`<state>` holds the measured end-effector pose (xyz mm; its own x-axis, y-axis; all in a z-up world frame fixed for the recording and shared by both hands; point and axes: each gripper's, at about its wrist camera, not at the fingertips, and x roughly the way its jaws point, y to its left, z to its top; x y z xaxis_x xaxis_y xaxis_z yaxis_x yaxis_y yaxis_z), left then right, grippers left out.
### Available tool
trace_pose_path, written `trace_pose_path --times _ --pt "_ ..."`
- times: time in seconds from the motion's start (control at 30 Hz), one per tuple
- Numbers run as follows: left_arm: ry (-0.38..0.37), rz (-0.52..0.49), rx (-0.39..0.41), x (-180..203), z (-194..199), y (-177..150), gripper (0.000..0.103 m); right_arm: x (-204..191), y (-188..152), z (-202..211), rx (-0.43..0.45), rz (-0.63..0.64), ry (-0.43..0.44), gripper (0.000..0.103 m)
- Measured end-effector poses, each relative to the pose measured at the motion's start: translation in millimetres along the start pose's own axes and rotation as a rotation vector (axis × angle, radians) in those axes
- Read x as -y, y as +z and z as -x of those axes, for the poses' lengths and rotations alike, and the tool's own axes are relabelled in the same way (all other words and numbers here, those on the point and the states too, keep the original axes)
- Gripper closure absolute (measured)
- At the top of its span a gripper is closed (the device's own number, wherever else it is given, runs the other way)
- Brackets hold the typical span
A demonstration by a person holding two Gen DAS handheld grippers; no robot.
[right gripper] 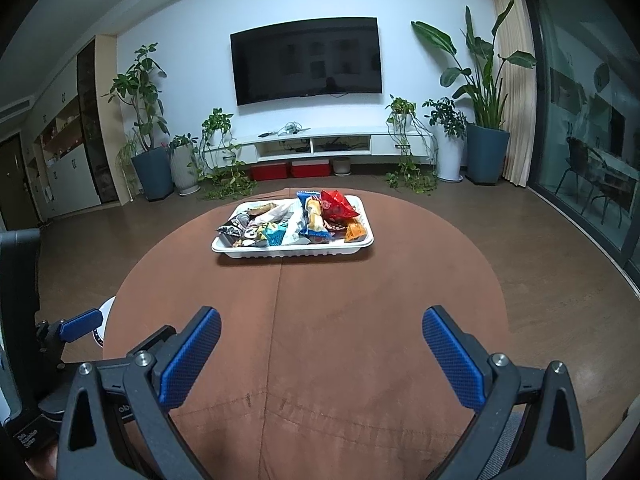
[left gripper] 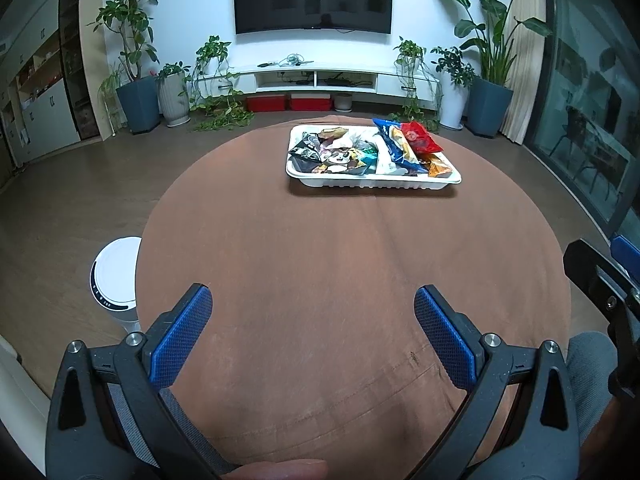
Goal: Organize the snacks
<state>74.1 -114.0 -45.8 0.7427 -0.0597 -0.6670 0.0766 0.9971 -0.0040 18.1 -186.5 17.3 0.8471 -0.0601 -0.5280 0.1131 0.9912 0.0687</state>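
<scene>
Snack packets, assorted crinkled foil and plastic (left gripper: 360,152) (right gripper: 288,220): heaped in a white ribbed rectangular plastic tray (left gripper: 374,185) (right gripper: 296,251) on the far half of a round table under a brown suede-like cloth (left gripper: 320,260) (right gripper: 304,320), well ahead of both grippers. A red packet (left gripper: 420,138) (right gripper: 338,205) tops the right end. Left gripper (left gripper: 313,312): blue textured pads spread wide, empty. Right gripper (right gripper: 321,330): likewise spread, empty. Left view alone shows a white cylindrical appliance (left gripper: 114,280) beside the table.

Left gripper (left gripper: 313,312) and right gripper (right gripper: 321,330) both gape wide, side by side, holding nothing
</scene>
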Motion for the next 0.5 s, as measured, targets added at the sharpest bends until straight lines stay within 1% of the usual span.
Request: trace_pose_path --times 0.5 --pt "0.003 -0.002 -0.007 -0.2 -5.8 -2.1 0.001 -0.5 -1.2 -3.5 -0.024 0.002 -0.005 0.000"
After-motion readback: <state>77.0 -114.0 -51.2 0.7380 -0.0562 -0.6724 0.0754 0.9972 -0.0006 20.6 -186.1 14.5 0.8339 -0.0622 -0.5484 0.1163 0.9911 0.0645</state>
